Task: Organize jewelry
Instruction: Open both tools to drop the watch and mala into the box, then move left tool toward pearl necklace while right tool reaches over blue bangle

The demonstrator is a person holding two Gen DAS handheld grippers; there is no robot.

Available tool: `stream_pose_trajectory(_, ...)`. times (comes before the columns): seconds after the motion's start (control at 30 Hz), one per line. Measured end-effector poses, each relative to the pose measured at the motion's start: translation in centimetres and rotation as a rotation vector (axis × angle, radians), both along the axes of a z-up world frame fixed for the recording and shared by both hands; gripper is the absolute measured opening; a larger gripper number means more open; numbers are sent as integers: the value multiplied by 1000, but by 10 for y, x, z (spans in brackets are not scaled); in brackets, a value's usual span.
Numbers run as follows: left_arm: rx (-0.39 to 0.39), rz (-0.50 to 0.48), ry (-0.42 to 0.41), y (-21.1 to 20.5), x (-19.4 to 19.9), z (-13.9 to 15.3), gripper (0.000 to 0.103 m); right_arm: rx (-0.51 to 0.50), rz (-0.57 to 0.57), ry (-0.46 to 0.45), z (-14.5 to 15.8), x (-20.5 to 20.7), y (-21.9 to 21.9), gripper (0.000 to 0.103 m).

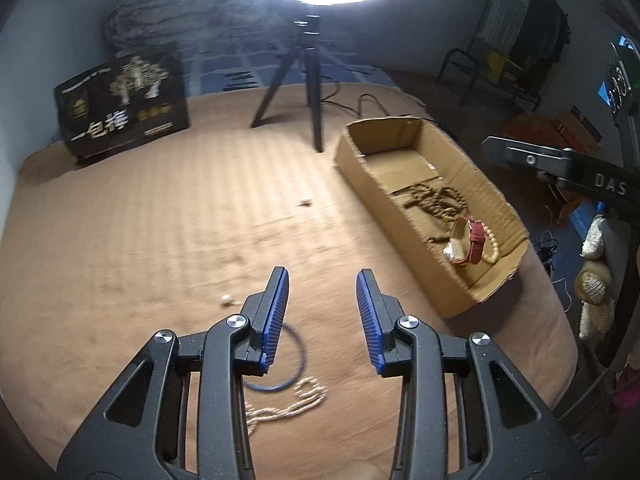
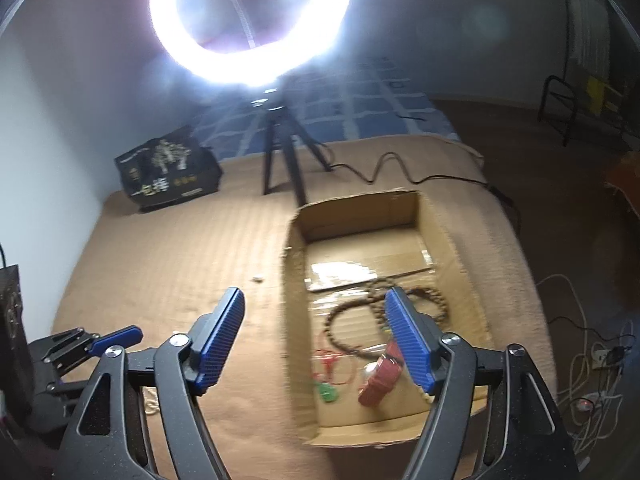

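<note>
While the brown blanket (image 1: 140,220) carried everything, the cardboard box (image 1: 472,280) lay along its right edge, already collecting pieces: dark bead strands (image 1: 436,200) mid-floor, a red-strapped watch (image 1: 470,242) toward the near end. Right gripper (image 2: 316,316) hung over the box, jaws spread wide, holding nothing. Left gripper (image 1: 322,292) hovered jaws apart near the blanket's near edge, seemingly lined up on the blue ring (image 1: 294,360) and pale bead chain (image 1: 288,404) waiting loose there.

You are in a home bedroom: a bed (image 1: 160,208) with brown cover, a clothes rack (image 1: 516,40), and a ring light (image 2: 252,20) on a tripod (image 2: 280,156).
</note>
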State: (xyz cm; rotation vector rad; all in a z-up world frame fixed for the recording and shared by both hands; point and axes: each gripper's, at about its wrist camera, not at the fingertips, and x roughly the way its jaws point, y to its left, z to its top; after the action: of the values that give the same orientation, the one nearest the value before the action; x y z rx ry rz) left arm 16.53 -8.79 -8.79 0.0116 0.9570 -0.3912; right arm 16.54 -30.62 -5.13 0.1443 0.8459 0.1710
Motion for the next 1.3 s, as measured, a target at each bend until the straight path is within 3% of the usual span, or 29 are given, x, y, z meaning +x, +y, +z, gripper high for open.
stream_pose_trajectory(0.17,5,25,13,28,-5,-3,42,-2,51,11,-5,0,25,79)
stream_pose_trajectory(0.67,7,51,61,79,-15,-17,42,-27,219,141,-46,-6,89,79)
stream_pose_trajectory(1.3,-29,70,184,112,-52,-69,42,26,332,332,-107,9,157,79)
